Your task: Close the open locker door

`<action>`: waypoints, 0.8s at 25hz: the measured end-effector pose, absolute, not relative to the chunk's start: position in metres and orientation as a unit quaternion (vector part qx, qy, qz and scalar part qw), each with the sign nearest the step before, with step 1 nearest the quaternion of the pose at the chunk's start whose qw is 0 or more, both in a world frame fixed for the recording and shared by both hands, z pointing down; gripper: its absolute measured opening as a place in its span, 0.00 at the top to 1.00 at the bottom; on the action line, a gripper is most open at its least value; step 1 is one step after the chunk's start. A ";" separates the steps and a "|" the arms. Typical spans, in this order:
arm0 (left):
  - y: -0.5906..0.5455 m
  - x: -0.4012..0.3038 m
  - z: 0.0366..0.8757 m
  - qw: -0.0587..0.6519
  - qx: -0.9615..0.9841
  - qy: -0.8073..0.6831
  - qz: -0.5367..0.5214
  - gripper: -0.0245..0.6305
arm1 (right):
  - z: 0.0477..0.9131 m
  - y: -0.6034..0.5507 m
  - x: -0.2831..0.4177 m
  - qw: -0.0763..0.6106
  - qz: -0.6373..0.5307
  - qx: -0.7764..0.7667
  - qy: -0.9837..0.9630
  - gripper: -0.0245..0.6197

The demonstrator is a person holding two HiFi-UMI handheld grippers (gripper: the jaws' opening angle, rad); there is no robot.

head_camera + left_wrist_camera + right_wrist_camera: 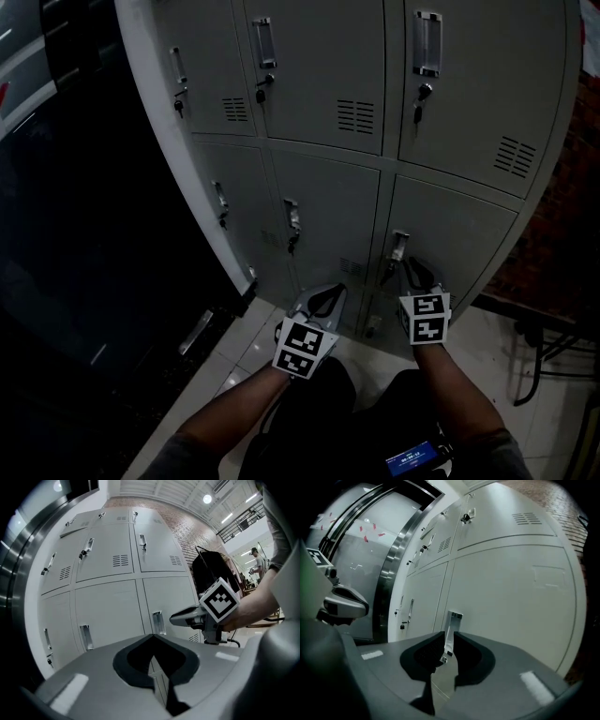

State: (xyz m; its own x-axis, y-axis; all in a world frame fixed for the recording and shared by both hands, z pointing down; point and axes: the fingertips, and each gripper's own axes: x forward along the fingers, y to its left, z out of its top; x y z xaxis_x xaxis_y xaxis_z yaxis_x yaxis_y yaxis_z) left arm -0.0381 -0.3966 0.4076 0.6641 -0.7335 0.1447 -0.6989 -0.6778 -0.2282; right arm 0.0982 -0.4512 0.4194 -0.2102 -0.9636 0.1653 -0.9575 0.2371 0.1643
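A bank of grey lockers stands in front of me, and every door in view looks flush with its frame. My right gripper points at the bottom right door, close beside its chrome handle. Its jaws stand a narrow gap apart, the handle shows through that gap, and I see no grip on it. My left gripper is shut on nothing and hovers before the bottom middle door. From the left gripper view the right gripper sits just right of that handle.
A dark glass wall with a steel frame borders the lockers on the left. A brick wall and black chair legs are at the right. Glossy floor tiles lie below. A person stands far off.
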 end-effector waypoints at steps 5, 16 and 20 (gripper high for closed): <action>-0.388 -0.005 0.398 0.084 -0.919 0.371 -0.101 0.96 | 0.401 -0.414 0.125 0.104 -0.017 0.622 -0.776 0.90; -0.350 0.033 0.398 0.064 -0.934 0.338 -0.091 0.96 | 0.391 -0.318 0.198 0.078 -0.002 0.640 -0.764 0.94; -0.338 0.037 0.400 0.055 -0.937 0.333 -0.085 0.96 | 0.395 -0.291 0.200 0.069 -0.001 0.642 -0.763 0.96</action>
